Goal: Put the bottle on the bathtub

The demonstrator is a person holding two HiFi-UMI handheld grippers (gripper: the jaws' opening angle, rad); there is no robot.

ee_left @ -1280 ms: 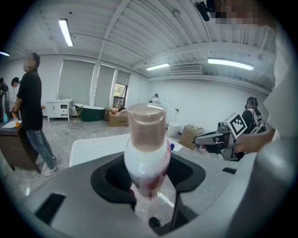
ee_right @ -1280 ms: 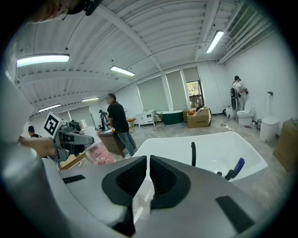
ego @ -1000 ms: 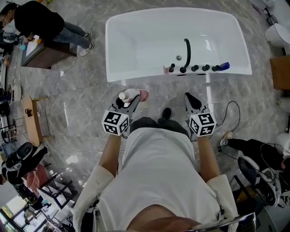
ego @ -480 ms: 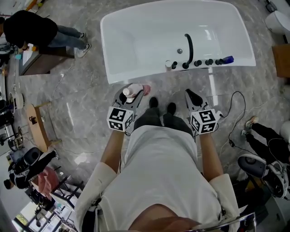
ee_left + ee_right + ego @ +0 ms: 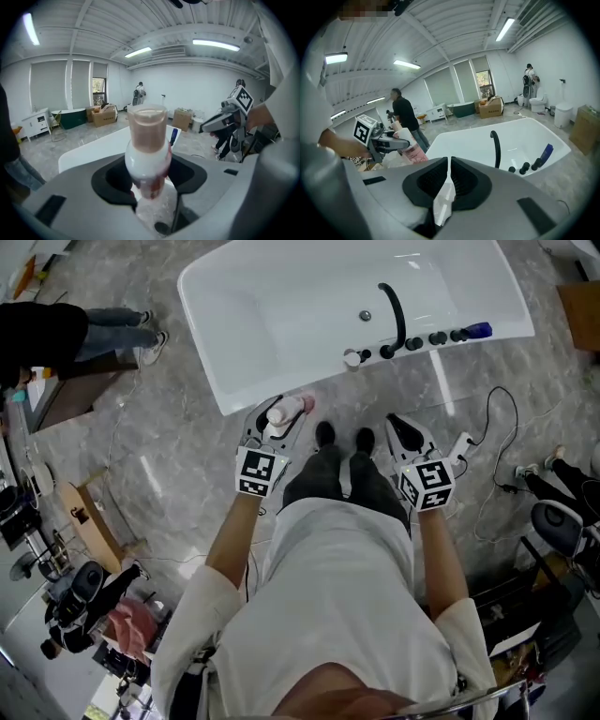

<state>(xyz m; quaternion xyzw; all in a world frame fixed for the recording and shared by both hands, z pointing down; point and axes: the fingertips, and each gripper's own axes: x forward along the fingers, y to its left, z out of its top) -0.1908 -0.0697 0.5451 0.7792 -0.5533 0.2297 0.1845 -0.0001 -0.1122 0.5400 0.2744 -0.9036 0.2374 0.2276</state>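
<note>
Gripping the bottle [image 5: 147, 157] mid-body, left tool [image 5: 271, 424] hangs beside the bathtub [image 5: 281, 306] — right tool [image 5: 449, 178] closed, empty

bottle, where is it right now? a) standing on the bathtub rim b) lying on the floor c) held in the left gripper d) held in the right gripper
c: the left gripper view shows the bottle clamped by the left gripper; the right gripper is shut on nothing.
</note>
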